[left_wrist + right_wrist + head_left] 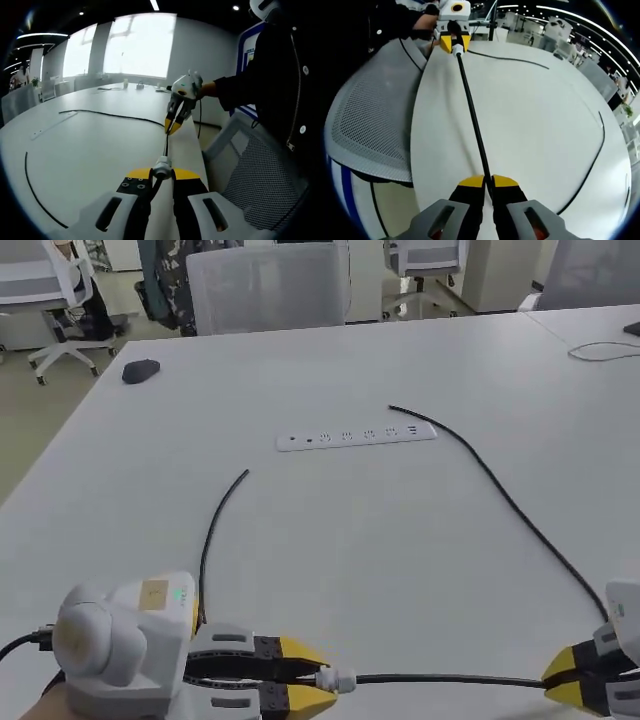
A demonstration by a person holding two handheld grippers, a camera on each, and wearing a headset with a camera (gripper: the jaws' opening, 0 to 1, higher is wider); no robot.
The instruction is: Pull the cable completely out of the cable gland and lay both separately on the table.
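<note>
White desk [400, 540], open-plan office: your left gripper [325, 677] has its jaws clamped on the small, rigid cable gland [340, 679]. Your right gripper's [550, 680] jaws pinch the thin cable [440, 678], taut between them. It likely bends easily and may slip, so hold close to the gland.

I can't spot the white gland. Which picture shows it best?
The left gripper view: the cable gland sits close, clamped in the jaws. The head view shows it small, near the bottom; the right gripper view, tiny and far.
</note>
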